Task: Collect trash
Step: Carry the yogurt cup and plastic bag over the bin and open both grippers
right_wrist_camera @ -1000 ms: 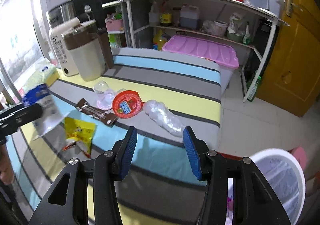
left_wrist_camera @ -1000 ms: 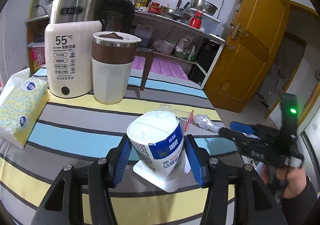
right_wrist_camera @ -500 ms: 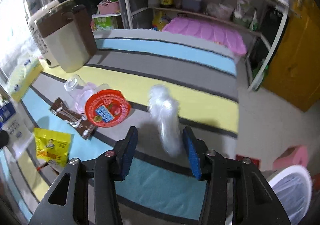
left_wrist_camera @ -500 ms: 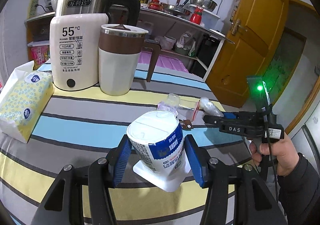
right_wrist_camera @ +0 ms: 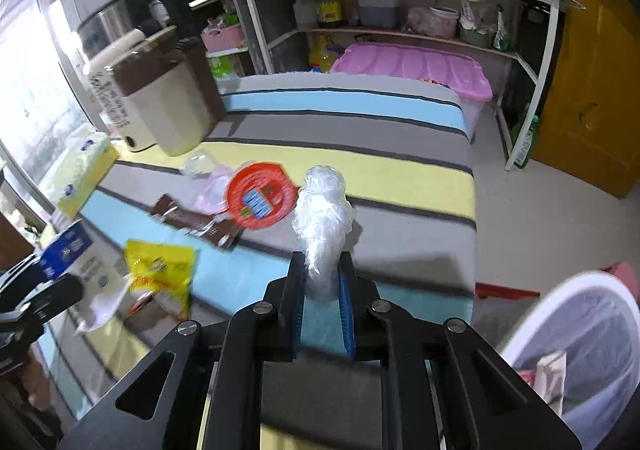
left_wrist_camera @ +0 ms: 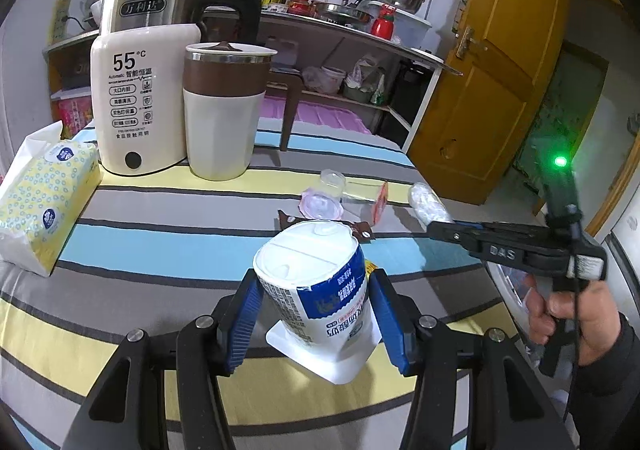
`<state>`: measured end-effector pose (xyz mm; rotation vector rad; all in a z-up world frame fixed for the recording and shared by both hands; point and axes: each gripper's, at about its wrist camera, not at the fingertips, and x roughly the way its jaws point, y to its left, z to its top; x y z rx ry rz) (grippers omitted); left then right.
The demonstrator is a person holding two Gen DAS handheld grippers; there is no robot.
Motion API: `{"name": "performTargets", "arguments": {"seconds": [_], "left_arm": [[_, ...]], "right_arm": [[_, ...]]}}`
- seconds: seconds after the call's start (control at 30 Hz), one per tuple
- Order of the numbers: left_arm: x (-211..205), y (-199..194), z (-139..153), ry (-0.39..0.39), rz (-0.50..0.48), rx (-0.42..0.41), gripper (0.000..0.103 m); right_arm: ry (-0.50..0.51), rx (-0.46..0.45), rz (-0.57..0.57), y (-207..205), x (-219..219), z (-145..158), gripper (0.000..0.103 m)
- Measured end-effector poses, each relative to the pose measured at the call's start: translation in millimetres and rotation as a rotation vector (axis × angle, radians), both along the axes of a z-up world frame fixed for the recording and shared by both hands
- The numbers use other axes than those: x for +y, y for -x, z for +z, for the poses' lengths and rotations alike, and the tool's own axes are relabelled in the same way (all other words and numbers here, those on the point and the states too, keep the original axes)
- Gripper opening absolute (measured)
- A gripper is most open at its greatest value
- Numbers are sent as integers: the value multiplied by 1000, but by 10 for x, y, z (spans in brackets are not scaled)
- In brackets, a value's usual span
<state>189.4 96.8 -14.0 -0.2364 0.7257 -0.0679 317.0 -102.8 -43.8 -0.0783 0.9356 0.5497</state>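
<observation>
An upside-down white and blue yogurt cup [left_wrist_camera: 316,282] hangs over the striped table [left_wrist_camera: 160,246], with my left gripper [left_wrist_camera: 318,314] shut on it by its blue pads. In the right wrist view my right gripper [right_wrist_camera: 322,290] is closing, and its pads press the near end of a crumpled clear plastic bag [right_wrist_camera: 324,205]. The left wrist view shows that gripper [left_wrist_camera: 436,228] at the table's right edge, held by a hand. A red round lid [right_wrist_camera: 258,199], a brown wrapper [right_wrist_camera: 192,221], a yellow packet [right_wrist_camera: 160,270] and a clear little cup [right_wrist_camera: 200,163] lie on the cloth.
A white lined bin [right_wrist_camera: 580,350] stands on the floor at the lower right. A kettle [left_wrist_camera: 140,97], a brown and cream mug [left_wrist_camera: 224,109] and a tissue pack [left_wrist_camera: 44,197] occupy the table's far left. Behind are shelves, a pink lid [right_wrist_camera: 416,69] and a yellow door [left_wrist_camera: 500,89].
My right gripper has come in over the plastic bag and its jaws have narrowed onto it. The left gripper still holds the yogurt cup in the same place.
</observation>
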Motion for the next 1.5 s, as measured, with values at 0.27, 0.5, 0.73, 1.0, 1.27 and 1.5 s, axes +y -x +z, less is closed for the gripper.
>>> {"name": "performTargets", "arguments": {"seconds": [0.27, 0.5, 0.73, 1.0, 1.27, 1.5], "left_arm": [[-244, 173, 34, -51, -23, -12, 55], [-451, 371, 80, -69, -38, -26, 55], [-641, 580, 105, -68, -58, -35, 55], [-859, 739, 134, -71, -100, -40, 55], [-1061, 768, 185, -79, -140, -50, 55], [-1199, 742, 210, -86, -165, -53, 55]], "right_arm": [[-49, -22, -13, 574, -160, 95, 16], [-65, -50, -28, 1007, -305, 161, 16], [-78, -75, -56, 1367, -461, 209, 16], [-91, -100, -96, 1631, -675, 290, 16], [-100, -106, -131, 1739, -862, 320, 16], [-106, -112, -152, 1772, -1005, 336, 16]]}}
